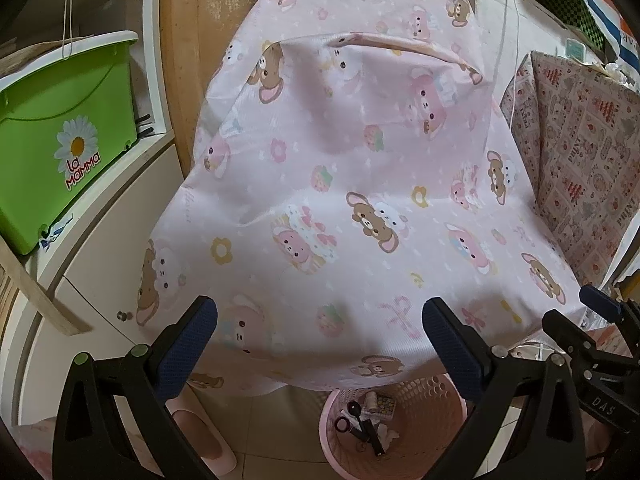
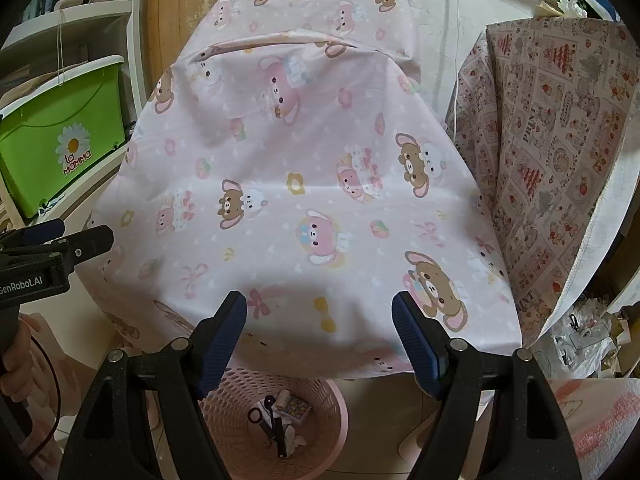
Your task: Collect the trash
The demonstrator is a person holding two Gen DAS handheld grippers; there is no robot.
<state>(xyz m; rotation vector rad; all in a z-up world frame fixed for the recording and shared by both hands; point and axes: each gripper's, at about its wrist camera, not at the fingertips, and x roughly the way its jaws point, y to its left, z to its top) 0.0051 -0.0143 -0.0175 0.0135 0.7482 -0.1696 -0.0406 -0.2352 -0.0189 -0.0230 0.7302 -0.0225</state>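
Note:
A pink mesh basket [image 1: 436, 404] [image 2: 320, 420] stands on the floor under the table's front edge. In it lie black scissors [image 1: 362, 424] [image 2: 274, 426], a thread spool [image 1: 373, 400] [image 2: 284, 396], a small patterned box [image 1: 384, 403] [image 2: 297, 405] and crumpled white tissue [image 1: 387, 433] [image 2: 292, 438]. My left gripper [image 1: 320, 320] is open above the table's near edge, nothing between its fingers. My right gripper [image 2: 320, 316] is open too, over the same edge and empty. Each gripper shows at the side of the other's view: the left gripper [image 2: 80, 240], the right gripper [image 1: 592, 312].
The table wears a pink cartoon-bear cloth [image 1: 340, 168] [image 2: 304, 160] with a raised fold at the back. A green lidded box [image 1: 60, 148] [image 2: 60, 140] sits on a white cabinet [image 1: 100, 280] at the left. A strawberry-print covered block [image 1: 580, 160] [image 2: 552, 152] stands to the right. Pink slippers [image 1: 200, 436] lie on the floor.

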